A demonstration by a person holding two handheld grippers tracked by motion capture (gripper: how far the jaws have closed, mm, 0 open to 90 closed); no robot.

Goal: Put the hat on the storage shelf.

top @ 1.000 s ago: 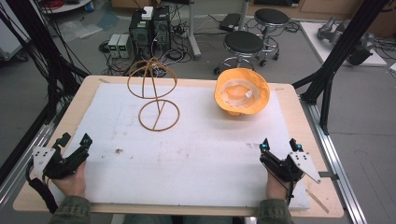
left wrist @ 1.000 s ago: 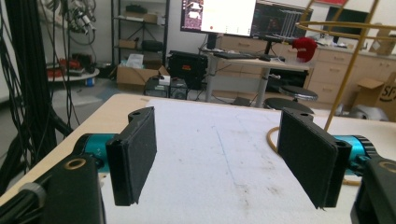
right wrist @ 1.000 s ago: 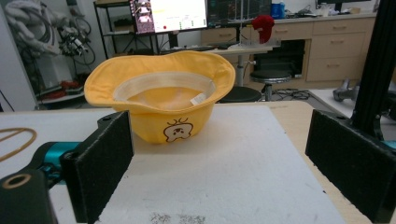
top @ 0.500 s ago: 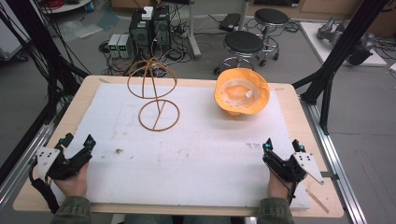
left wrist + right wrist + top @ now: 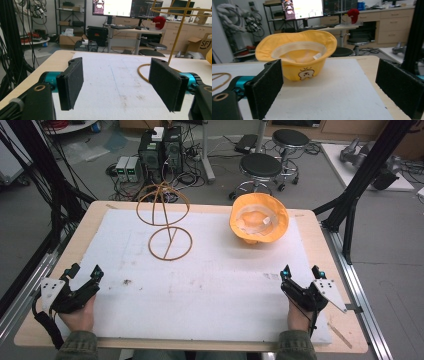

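Upturned yellow hat [image 5: 259, 217] at far right of bench [image 5: 310, 227], straight ahead of right gripper [image 5: 301, 272], jaws wide open; left gripper [image 5: 84, 271] likewise open, facing wire stand [image 5: 166, 222].

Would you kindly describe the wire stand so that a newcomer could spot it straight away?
Start at the white mat covering the wooden table, and look to its far left part. There stands the wire stand, a thin tan frame with a round ring base and a hooped top on an upright rod. Unlike the orange hat to its right, it is see-through and empty.
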